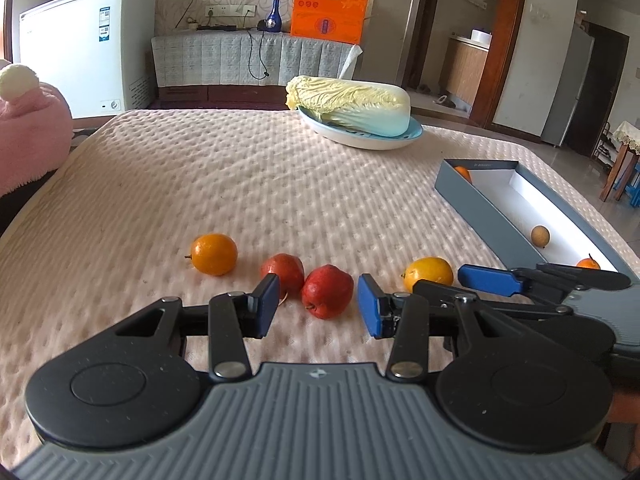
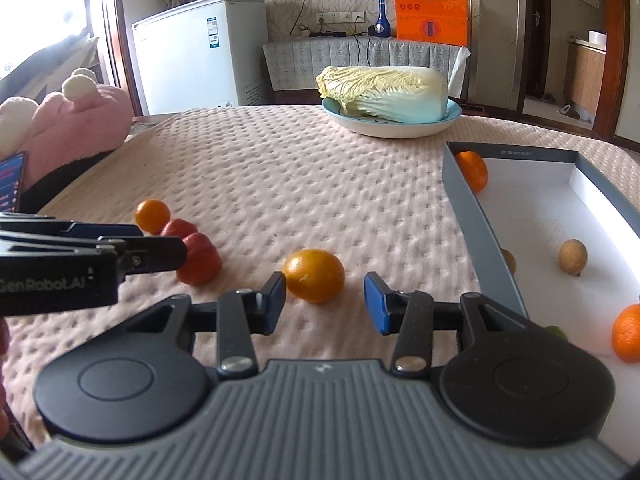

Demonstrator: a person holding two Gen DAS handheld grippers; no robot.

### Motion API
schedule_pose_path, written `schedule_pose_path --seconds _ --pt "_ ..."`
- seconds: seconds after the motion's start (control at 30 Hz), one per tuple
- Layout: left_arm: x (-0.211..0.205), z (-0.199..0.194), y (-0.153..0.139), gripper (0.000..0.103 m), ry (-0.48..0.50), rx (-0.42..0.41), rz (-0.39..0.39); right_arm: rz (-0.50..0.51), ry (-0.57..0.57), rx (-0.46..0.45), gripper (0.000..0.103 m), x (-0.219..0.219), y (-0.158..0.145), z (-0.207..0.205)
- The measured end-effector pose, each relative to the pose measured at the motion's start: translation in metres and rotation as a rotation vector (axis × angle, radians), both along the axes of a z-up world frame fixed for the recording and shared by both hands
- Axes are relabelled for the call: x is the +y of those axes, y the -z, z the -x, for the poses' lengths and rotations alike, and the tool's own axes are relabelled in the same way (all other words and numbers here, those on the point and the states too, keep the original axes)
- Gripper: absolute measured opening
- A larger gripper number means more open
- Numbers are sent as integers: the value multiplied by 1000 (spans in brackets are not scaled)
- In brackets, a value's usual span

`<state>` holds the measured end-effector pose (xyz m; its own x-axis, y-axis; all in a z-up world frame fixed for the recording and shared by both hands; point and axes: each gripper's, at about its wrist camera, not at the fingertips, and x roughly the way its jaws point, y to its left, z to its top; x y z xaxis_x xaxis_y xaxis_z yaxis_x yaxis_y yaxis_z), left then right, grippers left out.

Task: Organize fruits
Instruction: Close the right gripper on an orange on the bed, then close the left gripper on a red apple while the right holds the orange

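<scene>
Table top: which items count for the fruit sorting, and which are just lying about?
Job:
two loose oranges
two red fruits
grey box with oranges and small brown fruit

Lying about:
napa cabbage on blue plate
pink plush toy

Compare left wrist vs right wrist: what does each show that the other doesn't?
Left wrist only: both red fruits unobstructed between the open left gripper fingers.

Right wrist only: a phone at the left edge, and most of the box floor.

Both: cabbage on its plate, box holding oranges and a small brown fruit, and the open right gripper facing the near orange.
</scene>
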<state>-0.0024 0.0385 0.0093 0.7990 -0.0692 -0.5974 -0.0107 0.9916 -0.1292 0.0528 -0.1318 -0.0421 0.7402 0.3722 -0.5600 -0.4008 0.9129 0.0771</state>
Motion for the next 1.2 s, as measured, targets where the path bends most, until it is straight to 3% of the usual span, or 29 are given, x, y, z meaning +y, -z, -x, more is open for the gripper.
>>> schedule_pose_path --seconds 0.2,0.23,0.63,1.2 --pt "4 -1 1 49 -6 7 2 5 -4 16 45 7 4 -6" --pt "5 -2 2 49 -4 6 3 4 -6 17 37 7 4 -7" --pt "-17 -11 8 49 59 9 -20 38 -51 34 36 -12 -10 9" --pt "-26 -45 27 49 1 62 -61 26 -77 28 36 -28 -21 20"
